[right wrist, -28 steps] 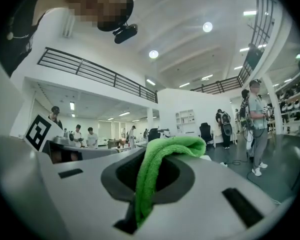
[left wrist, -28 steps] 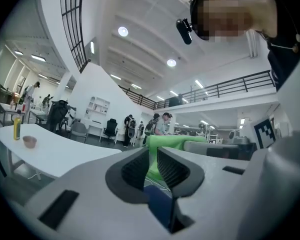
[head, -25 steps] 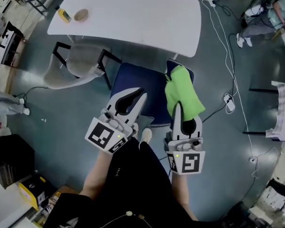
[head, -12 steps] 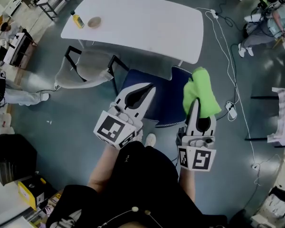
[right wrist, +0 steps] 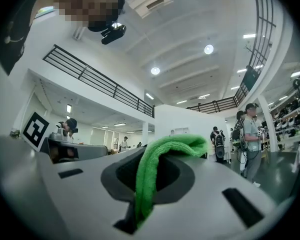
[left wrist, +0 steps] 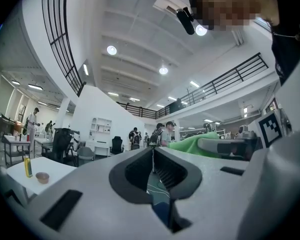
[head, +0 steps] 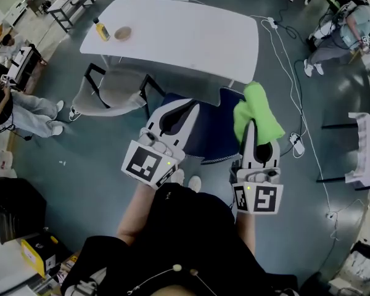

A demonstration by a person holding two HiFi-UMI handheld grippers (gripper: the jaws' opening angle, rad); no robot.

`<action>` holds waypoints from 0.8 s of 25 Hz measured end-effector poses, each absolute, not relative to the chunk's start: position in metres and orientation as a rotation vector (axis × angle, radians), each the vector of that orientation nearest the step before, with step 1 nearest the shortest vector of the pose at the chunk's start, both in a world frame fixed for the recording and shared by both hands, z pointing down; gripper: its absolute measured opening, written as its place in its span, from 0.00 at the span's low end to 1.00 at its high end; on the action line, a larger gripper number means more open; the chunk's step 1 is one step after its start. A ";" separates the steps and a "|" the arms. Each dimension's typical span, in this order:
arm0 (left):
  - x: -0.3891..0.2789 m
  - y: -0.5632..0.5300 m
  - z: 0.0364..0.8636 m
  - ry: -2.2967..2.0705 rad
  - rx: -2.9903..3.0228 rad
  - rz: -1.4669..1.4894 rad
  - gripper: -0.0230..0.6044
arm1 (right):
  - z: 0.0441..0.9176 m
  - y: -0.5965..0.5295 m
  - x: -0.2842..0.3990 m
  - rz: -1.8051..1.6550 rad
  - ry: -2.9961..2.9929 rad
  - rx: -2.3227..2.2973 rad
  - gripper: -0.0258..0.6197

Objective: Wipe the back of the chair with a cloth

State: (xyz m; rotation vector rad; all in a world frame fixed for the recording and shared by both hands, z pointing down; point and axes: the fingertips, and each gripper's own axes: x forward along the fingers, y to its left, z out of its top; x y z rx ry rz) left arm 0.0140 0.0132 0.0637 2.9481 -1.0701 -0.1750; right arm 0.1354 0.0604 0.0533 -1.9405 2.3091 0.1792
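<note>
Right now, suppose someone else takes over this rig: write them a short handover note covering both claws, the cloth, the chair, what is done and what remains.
Left claw: shut and empty; its jaws have just been closing with nothing between them.
Right claw: shut on the green cloth, which sticks out past its tips.
Blue chair: on the floor below both claws, pushed up to the white table.
Done: the cloth is in the claw.
Left: bring the cloth down to the chair's back and wipe it. Nothing here shows any wiping yet.
</note>
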 end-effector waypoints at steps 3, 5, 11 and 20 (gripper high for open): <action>0.011 0.014 0.062 -1.081 2.941 -0.181 0.06 | 0.050 0.065 0.129 0.203 2.323 -1.921 0.07; 0.010 0.017 0.062 -1.081 2.941 -0.185 0.06 | 0.048 0.068 0.125 0.221 2.324 -1.911 0.07; 0.013 0.023 0.063 -1.071 2.974 -0.187 0.06 | 0.045 0.073 0.116 0.256 2.337 -1.902 0.07; 0.014 0.025 0.067 -1.049 2.969 -0.191 0.06 | 0.045 0.070 0.109 0.249 2.360 -1.901 0.07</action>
